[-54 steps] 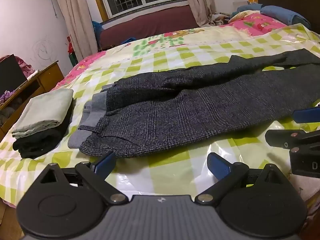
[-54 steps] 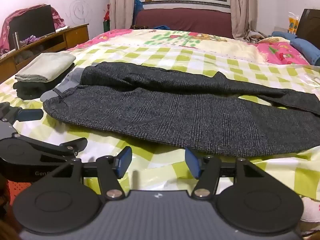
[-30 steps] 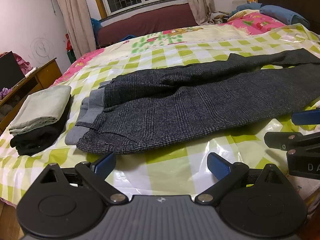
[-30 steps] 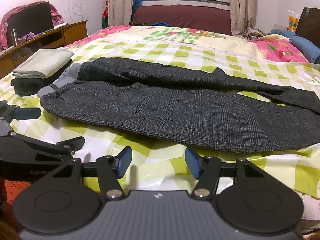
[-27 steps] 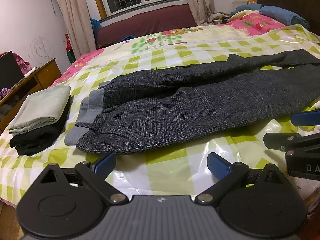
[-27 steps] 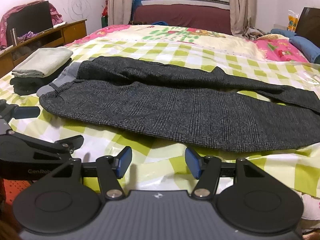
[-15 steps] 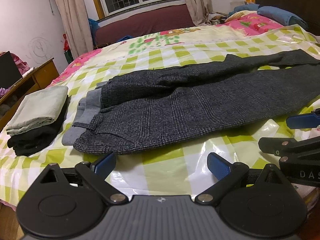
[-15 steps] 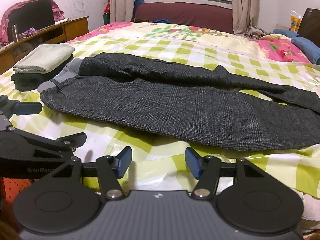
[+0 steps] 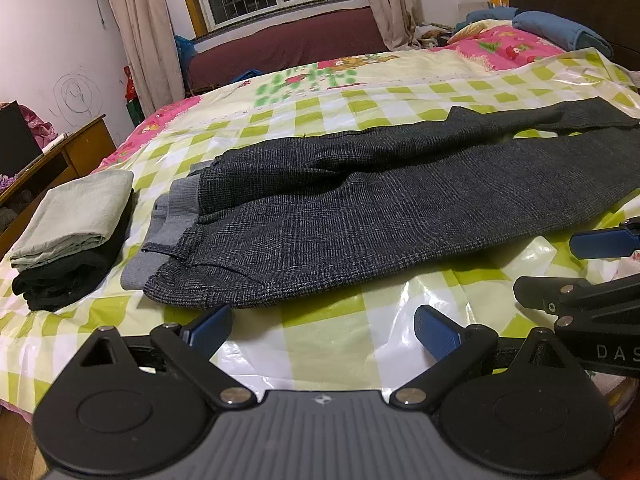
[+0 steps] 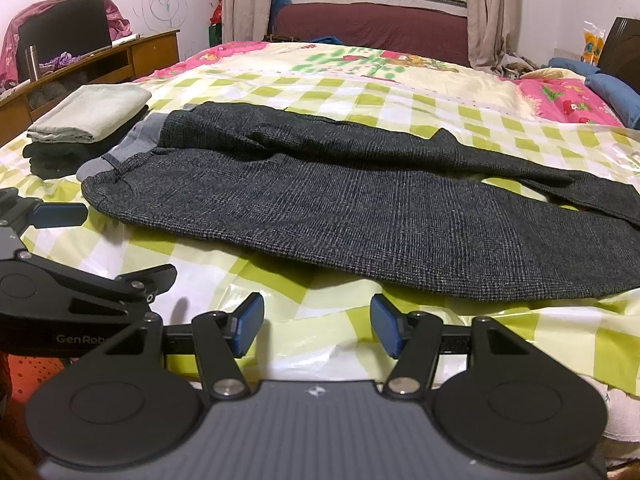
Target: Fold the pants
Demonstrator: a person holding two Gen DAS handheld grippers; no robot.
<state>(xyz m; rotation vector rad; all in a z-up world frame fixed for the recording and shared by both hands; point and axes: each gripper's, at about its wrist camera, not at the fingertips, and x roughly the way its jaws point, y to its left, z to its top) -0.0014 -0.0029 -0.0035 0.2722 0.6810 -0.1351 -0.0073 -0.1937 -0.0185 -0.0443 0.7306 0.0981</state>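
Note:
Dark grey checked pants lie flat across the bed, grey-lined waistband to the left, legs running right, one leg laid over the other. My left gripper hovers open just short of the waistband's near edge, nothing between its blue pads. My right gripper is open too, a little before the near leg's edge, empty. Each gripper shows at the edge of the other's view: the right one and the left one.
A stack of folded clothes, pale green on black, sits left of the waistband. The bed is covered by a green-and-white checked plastic sheet. Pillows lie at the far right, a wooden desk stands left.
Both grippers have edged slightly forward and lower toward the pants' near edge. The pants and the folded stack have not moved; both grippers stay open.

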